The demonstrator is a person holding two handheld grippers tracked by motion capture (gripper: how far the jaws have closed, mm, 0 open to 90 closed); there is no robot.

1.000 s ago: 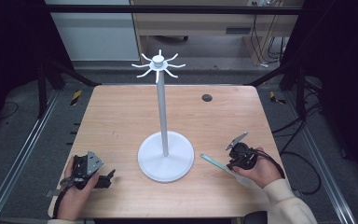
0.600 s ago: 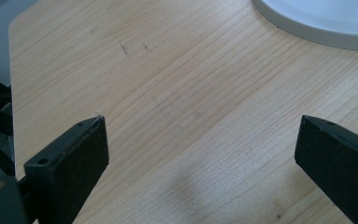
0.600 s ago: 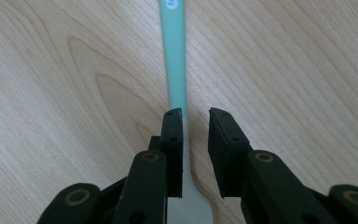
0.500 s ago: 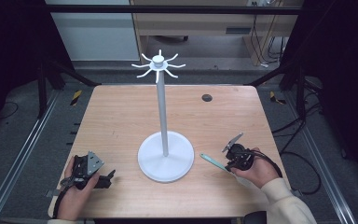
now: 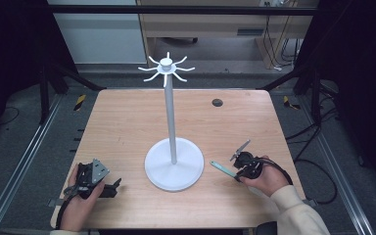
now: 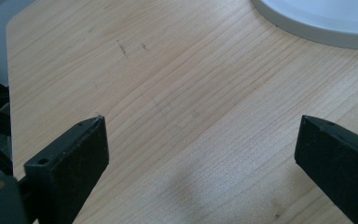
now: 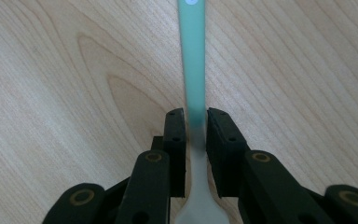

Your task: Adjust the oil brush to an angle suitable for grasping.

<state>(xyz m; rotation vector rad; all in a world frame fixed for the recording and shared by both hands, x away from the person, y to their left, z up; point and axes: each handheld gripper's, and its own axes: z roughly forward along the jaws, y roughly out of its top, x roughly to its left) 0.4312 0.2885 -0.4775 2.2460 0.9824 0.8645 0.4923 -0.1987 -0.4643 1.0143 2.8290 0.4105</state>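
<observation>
Right gripper [image 7: 196, 122] clamps green utensil [image 7: 192, 56] (handle forward); left gripper [image 6: 200, 144] agape

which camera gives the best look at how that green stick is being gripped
The right gripper view: the green stick runs straight between the right gripper's shut jaws. The high view shows the stick small, poking out toward the white stand. The left gripper view looks across the table elsewhere.

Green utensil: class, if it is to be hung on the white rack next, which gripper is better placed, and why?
Right. The right gripper is shut on the green utensil beside the rack; the left gripper is open over bare table.
</observation>
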